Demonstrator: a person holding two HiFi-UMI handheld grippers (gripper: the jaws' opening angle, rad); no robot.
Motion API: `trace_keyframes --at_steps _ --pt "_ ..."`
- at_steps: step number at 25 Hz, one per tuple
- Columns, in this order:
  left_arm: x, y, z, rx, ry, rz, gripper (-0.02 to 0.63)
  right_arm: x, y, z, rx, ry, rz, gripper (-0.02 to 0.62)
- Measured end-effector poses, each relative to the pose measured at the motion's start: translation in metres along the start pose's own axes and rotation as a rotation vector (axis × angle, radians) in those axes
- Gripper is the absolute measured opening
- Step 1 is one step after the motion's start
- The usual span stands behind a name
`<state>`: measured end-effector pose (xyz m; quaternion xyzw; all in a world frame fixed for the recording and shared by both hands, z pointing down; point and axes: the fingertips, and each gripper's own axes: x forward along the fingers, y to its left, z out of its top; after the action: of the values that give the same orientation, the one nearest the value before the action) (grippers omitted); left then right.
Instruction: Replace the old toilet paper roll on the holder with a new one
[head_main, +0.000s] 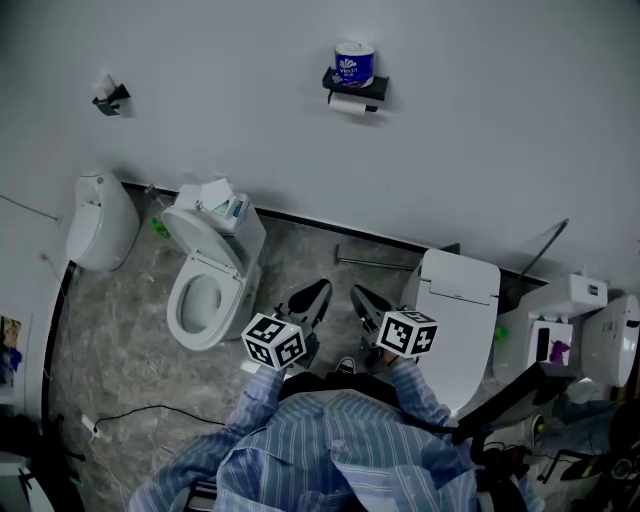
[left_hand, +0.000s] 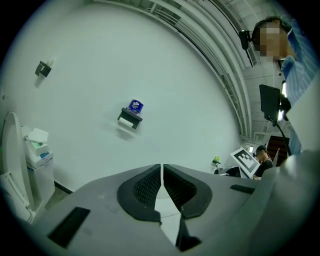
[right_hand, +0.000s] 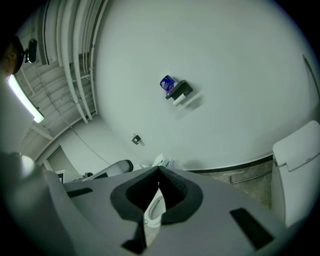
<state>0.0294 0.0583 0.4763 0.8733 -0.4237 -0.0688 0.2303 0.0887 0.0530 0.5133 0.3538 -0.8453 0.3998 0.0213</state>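
Note:
A black holder is fixed high on the white wall, with the old white roll hanging under it. A new roll in blue wrap stands on top of the holder. Both gripper views also catch the holder and the blue-wrapped roll far ahead. My left gripper and right gripper are side by side, well short of the wall. Both are shut with nothing between the jaws.
An open toilet stands at the left with a tissue box on its tank. A closed toilet is at the right, a urinal far left. A small black hook is on the wall. A cable lies on the floor.

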Motion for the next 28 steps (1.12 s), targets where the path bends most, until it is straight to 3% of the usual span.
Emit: trace_keyframes --at_steps 16,28 --pt "0.063 0.02 0.003 -0.001 0.06 -0.003 0.006 0.018 -0.056 0.031 0.085 -0.001 -0.015 0.002" --pt "0.147 0.099 0.047 0.022 0.116 -0.1 0.006 0.091 -0.086 0.118 0.108 -0.095 -0.082 0.002"
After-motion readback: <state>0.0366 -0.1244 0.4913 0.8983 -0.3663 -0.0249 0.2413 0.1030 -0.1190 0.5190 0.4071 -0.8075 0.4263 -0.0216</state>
